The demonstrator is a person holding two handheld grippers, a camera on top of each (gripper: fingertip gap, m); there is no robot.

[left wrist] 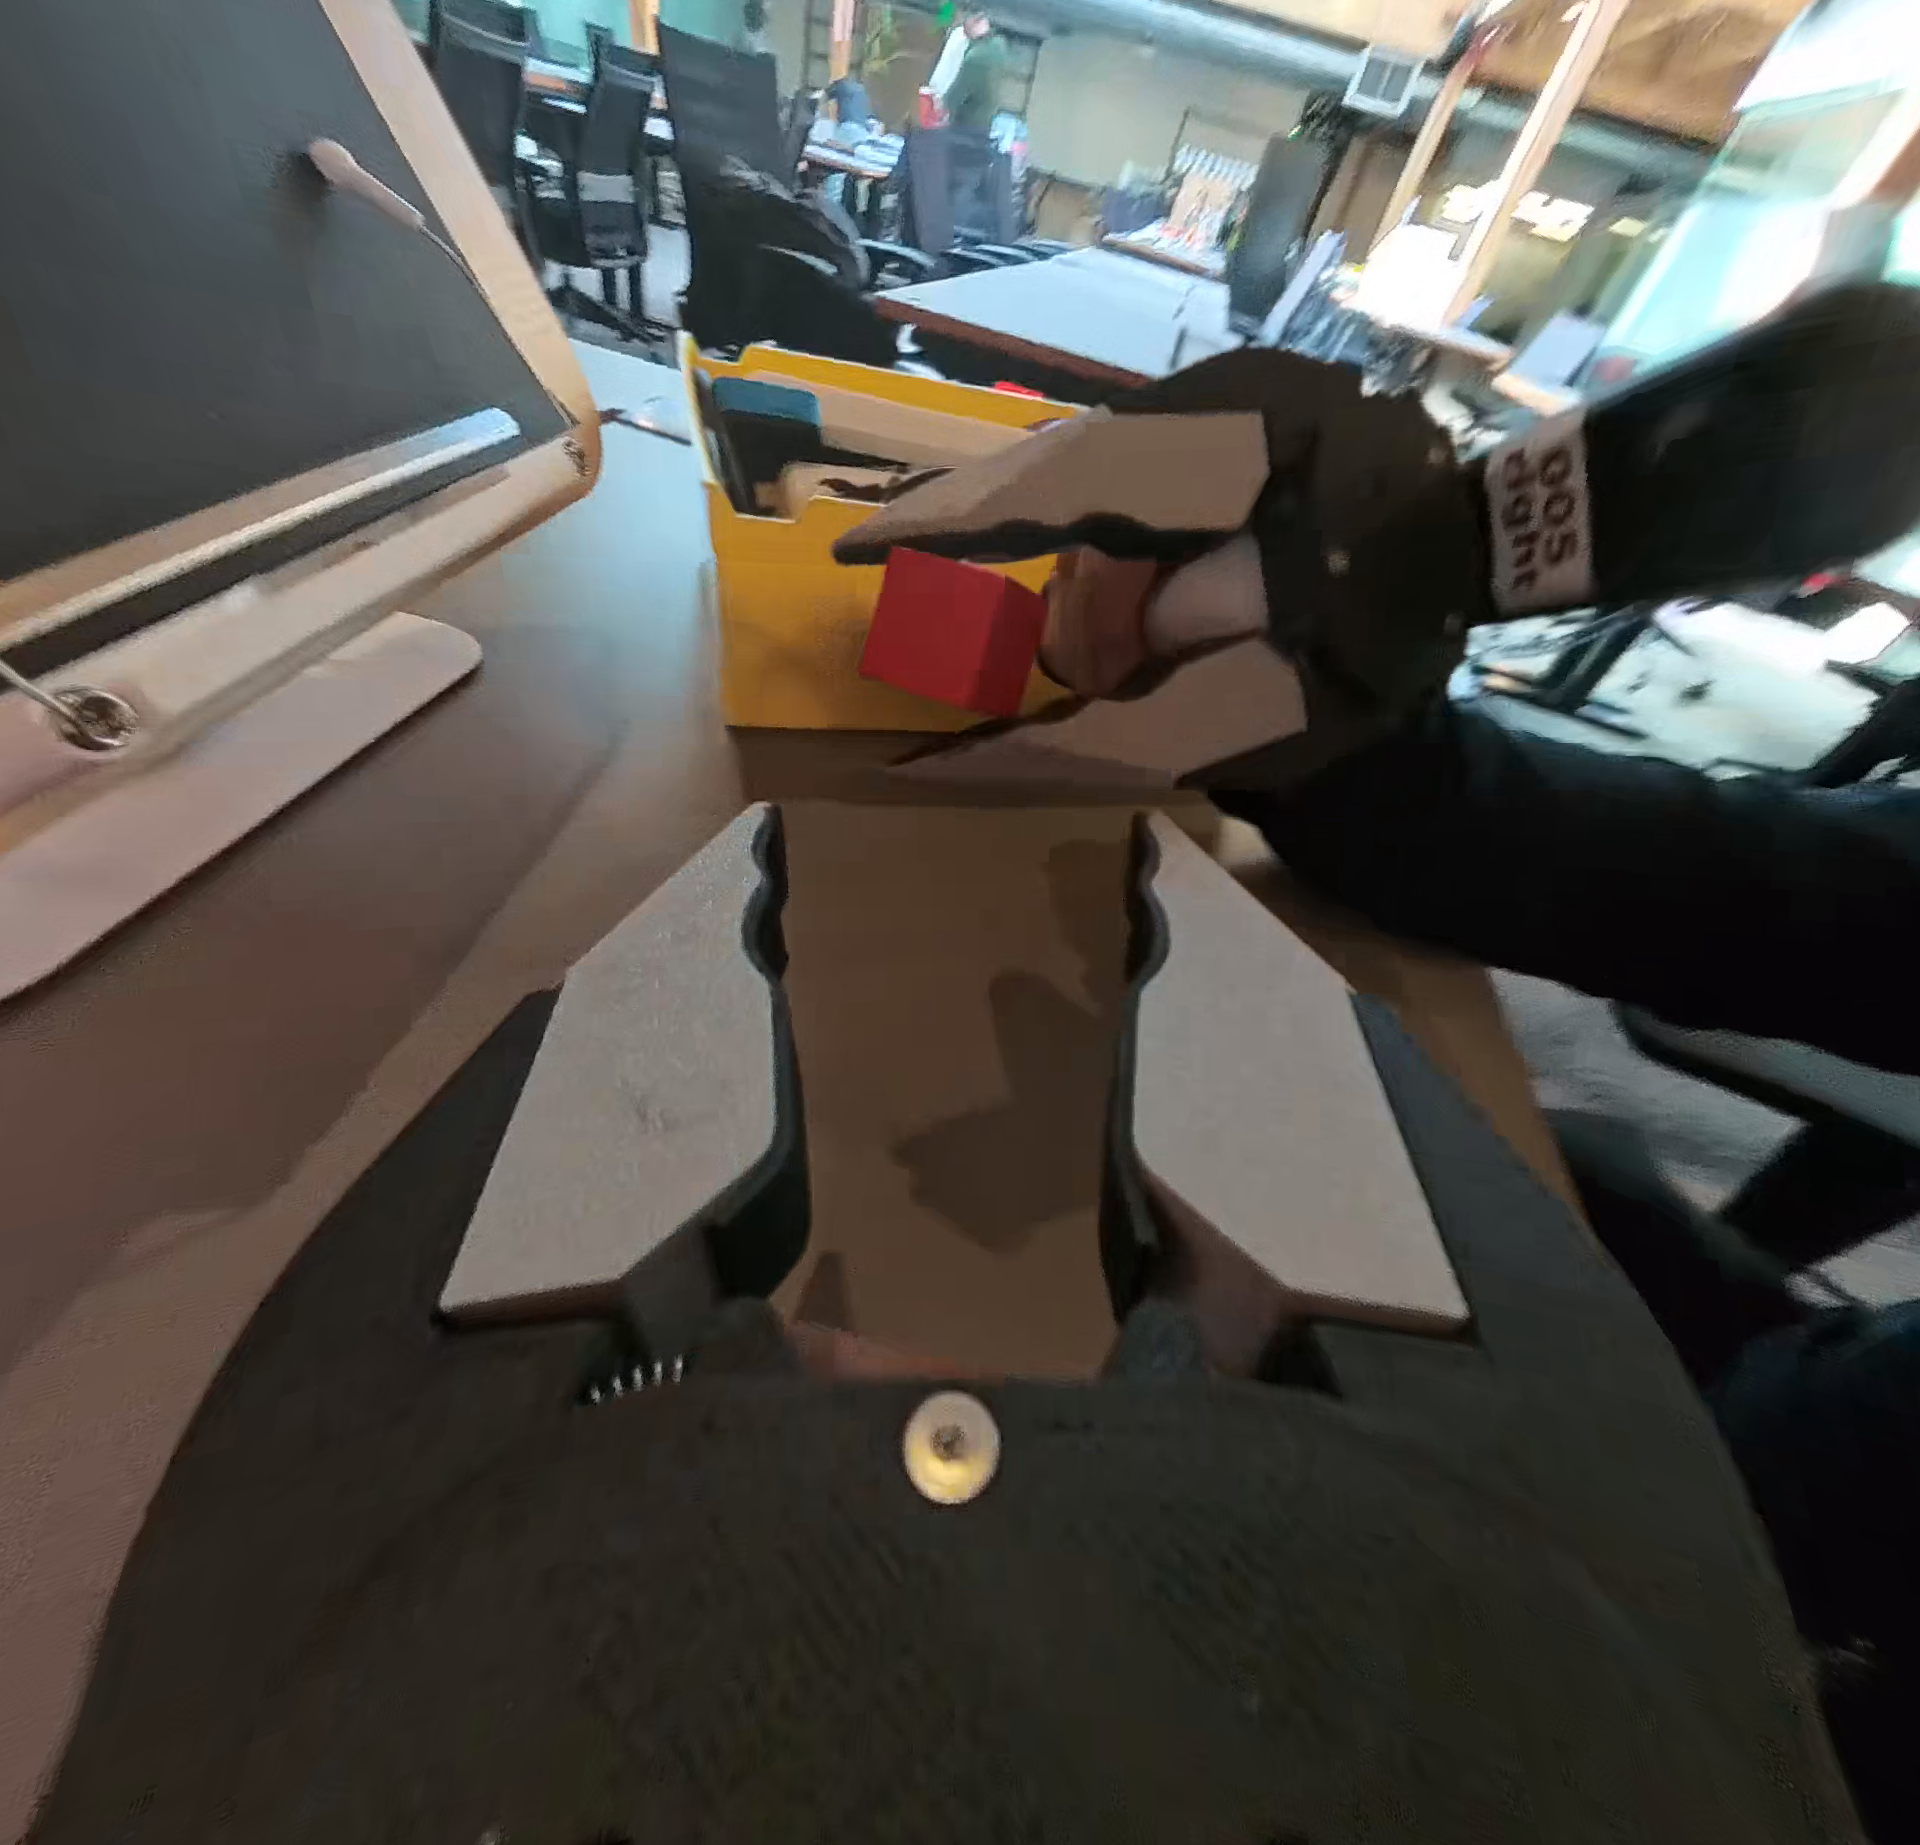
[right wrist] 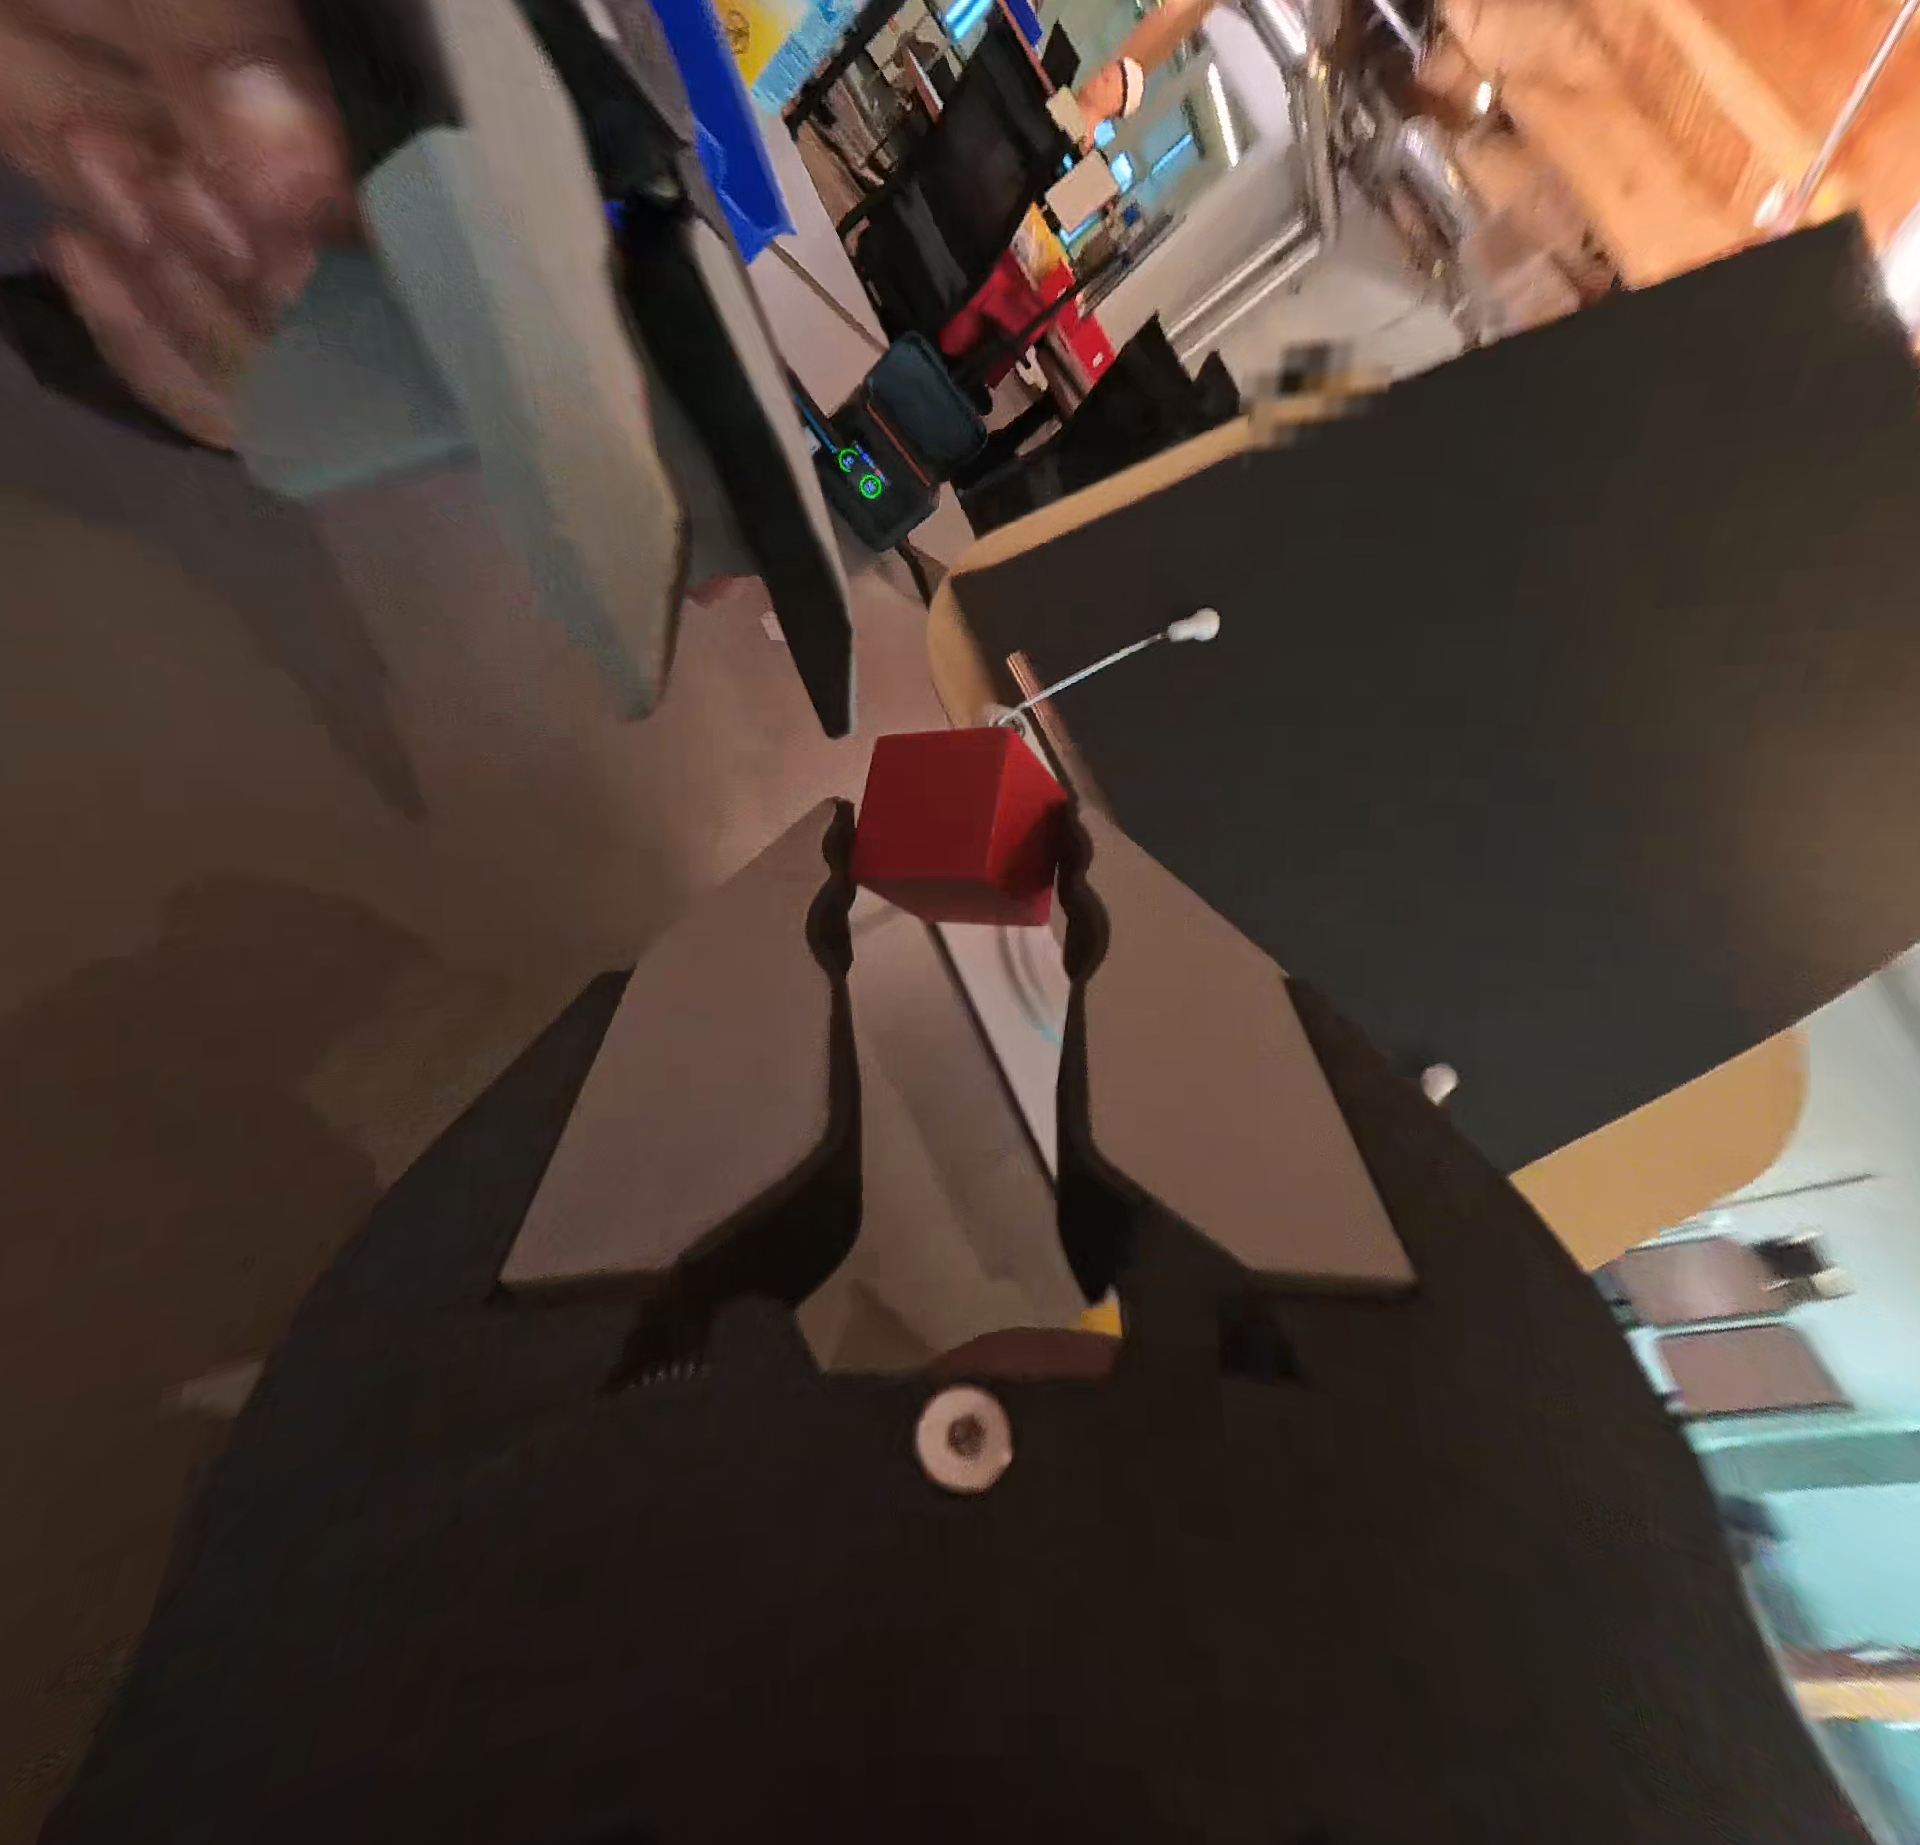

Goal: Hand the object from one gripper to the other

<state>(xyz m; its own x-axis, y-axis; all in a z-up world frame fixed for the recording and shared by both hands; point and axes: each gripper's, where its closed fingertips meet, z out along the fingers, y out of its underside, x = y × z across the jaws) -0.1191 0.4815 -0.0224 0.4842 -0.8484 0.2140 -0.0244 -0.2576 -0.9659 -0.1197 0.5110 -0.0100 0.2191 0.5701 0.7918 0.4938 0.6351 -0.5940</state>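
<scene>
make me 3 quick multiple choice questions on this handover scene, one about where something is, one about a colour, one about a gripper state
1. Where is the yellow box?
A. on the table behind the cube
B. on a chair
C. in the left gripper

2. What colour is the cube?
A. blue
B. red
C. green

3. How is the left gripper?
A. shut on the cube
B. shut on nothing
C. open and empty

Answers:
1 A, it stands on the table beyond the cube.
2 B, both views show it red.
3 C, its fingers are spread with only table between them, while the right gripper holds the cube.
</scene>
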